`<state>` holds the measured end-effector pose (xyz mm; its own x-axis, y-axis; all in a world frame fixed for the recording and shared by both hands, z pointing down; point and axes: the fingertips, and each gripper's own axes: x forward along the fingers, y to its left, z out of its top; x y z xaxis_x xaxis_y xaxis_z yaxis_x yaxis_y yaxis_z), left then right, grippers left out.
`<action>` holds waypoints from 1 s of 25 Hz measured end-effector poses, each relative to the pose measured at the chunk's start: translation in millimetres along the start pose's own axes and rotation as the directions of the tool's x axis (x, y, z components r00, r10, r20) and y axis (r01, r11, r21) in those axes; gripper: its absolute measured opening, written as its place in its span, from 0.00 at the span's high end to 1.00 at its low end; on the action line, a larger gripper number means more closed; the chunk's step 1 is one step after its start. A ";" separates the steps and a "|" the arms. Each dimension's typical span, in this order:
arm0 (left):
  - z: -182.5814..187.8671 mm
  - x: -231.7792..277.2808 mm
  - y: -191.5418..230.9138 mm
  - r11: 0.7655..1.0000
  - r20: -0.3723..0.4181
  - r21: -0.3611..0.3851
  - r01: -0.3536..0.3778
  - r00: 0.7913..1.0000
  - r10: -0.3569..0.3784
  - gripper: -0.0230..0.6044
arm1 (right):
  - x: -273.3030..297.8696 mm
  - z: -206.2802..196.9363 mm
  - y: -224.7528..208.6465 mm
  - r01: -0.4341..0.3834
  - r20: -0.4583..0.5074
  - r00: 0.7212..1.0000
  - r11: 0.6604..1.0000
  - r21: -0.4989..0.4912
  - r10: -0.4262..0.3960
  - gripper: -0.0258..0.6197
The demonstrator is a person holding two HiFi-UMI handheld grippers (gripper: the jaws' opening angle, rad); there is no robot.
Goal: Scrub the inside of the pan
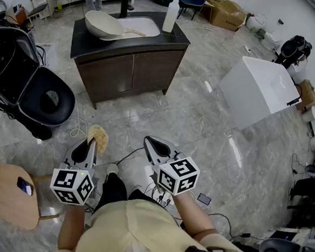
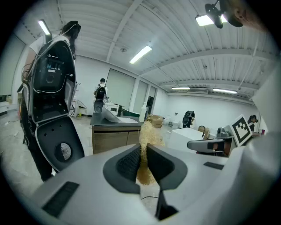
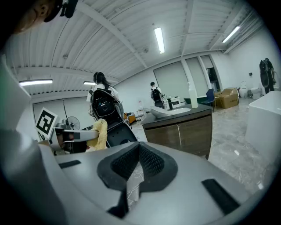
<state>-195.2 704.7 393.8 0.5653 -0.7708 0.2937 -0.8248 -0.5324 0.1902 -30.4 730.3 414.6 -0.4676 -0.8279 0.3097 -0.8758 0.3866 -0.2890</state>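
A grey marble floor [image 1: 201,126] fills most of the head view. At the far side stands a dark cabinet [image 1: 130,66] with a sink in its top. To the right of it, well apart, is a white box [image 1: 258,90]. On the left an open black case [image 1: 40,94] lies on the floor. The pan [image 1: 103,25], cream coloured, rests tilted on the cabinet top at the left edge of the sink, and a white bottle [image 1: 170,15] stands at the right of the sink. Both grippers are near the person, far from the pan. The left gripper [image 1: 92,142] is clenched on a yellow fibrous scrubber [image 1: 98,136], which sticks out beyond the jaws. The right gripper [image 1: 148,141] has its jaws pressed together with nothing between them.
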 end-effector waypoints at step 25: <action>33.1 55.2 80.2 0.996 -0.062 0.024 0.085 0.995 -0.083 0.90 | 101.5 30.0 10.6 -0.015 -0.057 0.998 1.000 0.012 0.016 0.94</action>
<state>-229.8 607.9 394.2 0.6303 -0.7008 0.3340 -0.7735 -0.6040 0.1923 -83.6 638.1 415.8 -0.4872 -0.7974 0.3561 -0.8672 0.3938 -0.3048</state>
